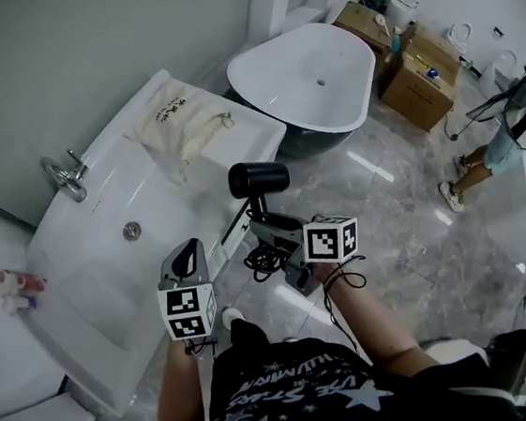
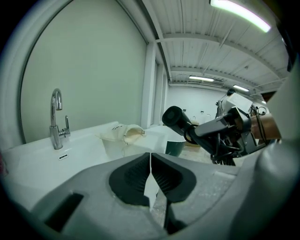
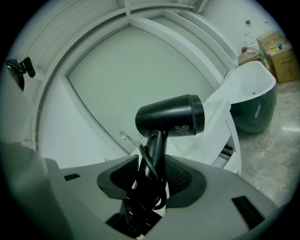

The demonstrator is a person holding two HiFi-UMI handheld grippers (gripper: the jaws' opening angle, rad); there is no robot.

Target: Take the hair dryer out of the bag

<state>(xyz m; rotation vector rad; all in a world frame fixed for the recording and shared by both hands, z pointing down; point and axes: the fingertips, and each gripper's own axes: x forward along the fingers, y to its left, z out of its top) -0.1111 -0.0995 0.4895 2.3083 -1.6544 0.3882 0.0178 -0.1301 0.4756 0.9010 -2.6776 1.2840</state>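
Hanging clear of the washbasin's [image 1: 81, 273] front edge, over open floor [image 1: 388, 228], the hair dryer [image 1: 258, 178] stands upright, its handle and coiled cord [image 1: 264, 258] clamped between the right gripper's [image 1: 268, 217] jaws. The bag [image 1: 180, 118] lies slack at the washbasin's far right end. The left gripper [image 1: 185, 257], jaws clenched on nothing, hovers by the front edge.

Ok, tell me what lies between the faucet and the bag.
Only bare white sink top separates faucet and bag, as the head view shows.
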